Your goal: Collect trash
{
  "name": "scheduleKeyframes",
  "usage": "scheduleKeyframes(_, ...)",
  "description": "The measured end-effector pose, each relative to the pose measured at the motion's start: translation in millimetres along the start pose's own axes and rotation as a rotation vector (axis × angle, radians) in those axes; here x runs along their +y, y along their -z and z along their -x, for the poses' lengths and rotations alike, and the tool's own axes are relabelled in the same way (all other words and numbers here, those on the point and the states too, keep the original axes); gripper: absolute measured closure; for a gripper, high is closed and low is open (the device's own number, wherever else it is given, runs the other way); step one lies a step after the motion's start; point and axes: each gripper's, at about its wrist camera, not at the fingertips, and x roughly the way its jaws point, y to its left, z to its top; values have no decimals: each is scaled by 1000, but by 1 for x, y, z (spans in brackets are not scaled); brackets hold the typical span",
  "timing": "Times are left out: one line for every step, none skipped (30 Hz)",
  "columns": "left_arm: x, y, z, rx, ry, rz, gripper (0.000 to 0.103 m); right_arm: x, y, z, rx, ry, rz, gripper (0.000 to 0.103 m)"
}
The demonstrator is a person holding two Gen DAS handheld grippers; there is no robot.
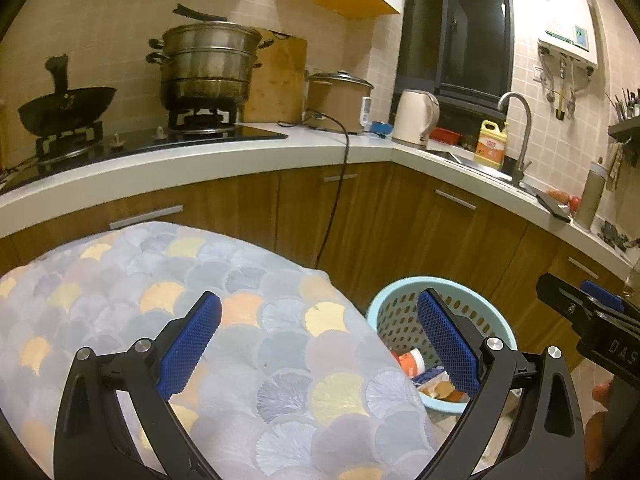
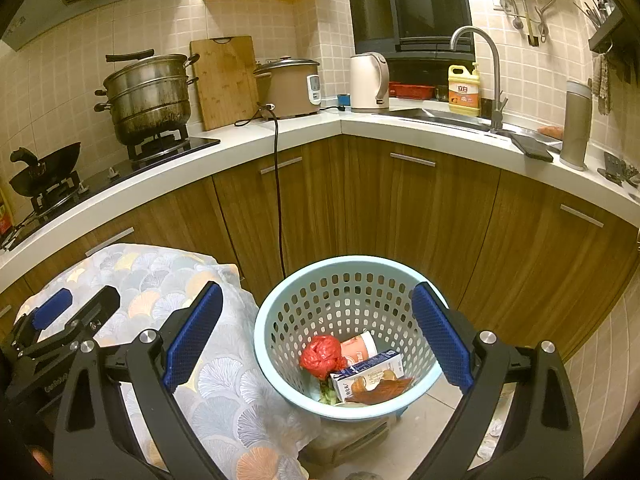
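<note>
Trash basket [image 2: 344,280] holds a carton [image 2: 368,374]; yellow bottle [image 2: 464,90] reads "立白".

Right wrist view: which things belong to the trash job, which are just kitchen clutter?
Job: basket, red bag, paper cup, carton, brown wrapper, all inside it; both grippers open, empty.

Clutter: steamer pot, wok, cutting board, rice cooker, kettle, soap bottle, patterned cloth.
</note>
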Motion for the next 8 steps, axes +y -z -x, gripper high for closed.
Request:
scheduleKeyframes(0,0,0,3,1,-2,8,1,0,0,-1,1,1,12)
scheduleKeyframes(-2,0,-1,4,2,-9,8,0,0,0,-1,1,2,12)
scheduleKeyframes(-2,0,0,1,-2,-12,8,0,0,0,-1,2,1,12)
scheduleKeyframes(-3,0,0,-5,-10,-17,8,-1,0,-1,-1,1,2,12)
scheduleKeyframes(-5,0,2,-12,-18,-27,8,-2,0,-1,-2,1,0,12)
scheduleKeyframes(-6,1,2,-16,-22,-35,8,-1,0,-1,-1,0,2,12)
scheduleKeyframes(-7,1,2,-18,-26,-41,8,-2,0,-1,0,1,3,12)
scheduleKeyframes(-9,1,2,-21,-28,-46,8,-2,0,-1,-1,1,4,12)
